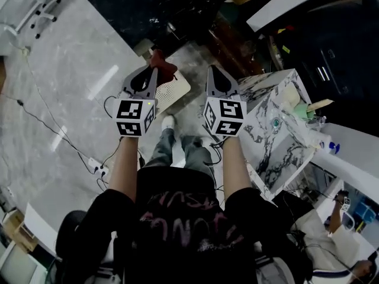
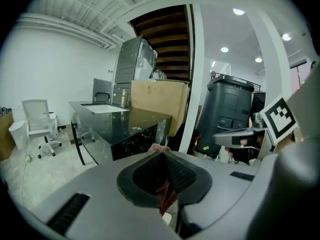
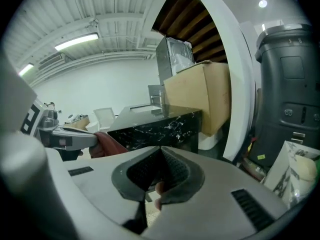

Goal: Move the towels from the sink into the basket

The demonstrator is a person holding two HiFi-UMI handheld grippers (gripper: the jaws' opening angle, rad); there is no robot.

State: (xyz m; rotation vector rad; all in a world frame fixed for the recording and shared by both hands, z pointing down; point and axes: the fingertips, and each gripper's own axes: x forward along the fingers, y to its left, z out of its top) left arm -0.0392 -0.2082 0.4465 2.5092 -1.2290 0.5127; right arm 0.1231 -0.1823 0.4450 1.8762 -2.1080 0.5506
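Note:
A dark red towel (image 1: 164, 65) hangs from the tips of my left gripper (image 1: 155, 70), which is shut on it. In the left gripper view the red cloth (image 2: 165, 193) shows pinched between the closed jaws of that gripper (image 2: 162, 156). A white perforated basket (image 1: 175, 92) stands on the floor right below the towel. My right gripper (image 1: 213, 71) is level with the left one, a little to its right, shut with nothing in it. From the right gripper view (image 3: 160, 154) the left gripper (image 3: 70, 137) and its towel (image 3: 107, 144) appear at the left. The marbled sink unit (image 1: 269, 114) stands to my right.
A black marble table (image 2: 120, 126) stands ahead, with a cardboard box (image 2: 160, 101) and a dark bin (image 2: 227, 109) behind it. A white chair (image 2: 37, 126) is far left. Cables and a power strip (image 1: 95, 165) lie on the grey floor at my left.

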